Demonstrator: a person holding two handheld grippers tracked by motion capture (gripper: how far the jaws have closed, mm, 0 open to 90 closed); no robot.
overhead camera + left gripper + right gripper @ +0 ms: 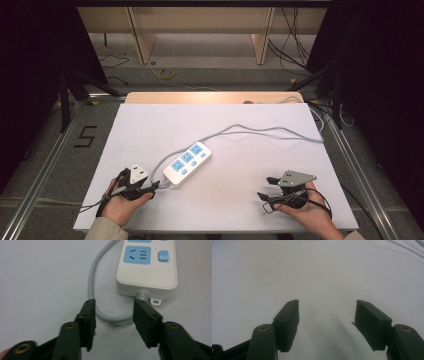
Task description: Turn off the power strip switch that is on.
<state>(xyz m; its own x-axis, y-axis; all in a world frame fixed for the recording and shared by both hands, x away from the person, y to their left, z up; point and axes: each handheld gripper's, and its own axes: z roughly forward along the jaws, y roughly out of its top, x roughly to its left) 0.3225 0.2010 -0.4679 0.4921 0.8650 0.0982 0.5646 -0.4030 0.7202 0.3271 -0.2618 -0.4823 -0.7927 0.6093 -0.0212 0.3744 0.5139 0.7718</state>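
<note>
Jaws of left gripper [113,307] are standing spread, straddling the grey cord [110,317] beside the power strip [147,272], seemingly for gripping, while right gripper [327,312] is waiting spread over bare table [287,270].

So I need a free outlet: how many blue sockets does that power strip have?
3, in a row along the white power strip: one at the end near the left tongs, one in the middle, one at the far end. All look unplugged.

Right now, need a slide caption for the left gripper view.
Open left claw straddles the grey cable where it leaves the white power strip.
</note>
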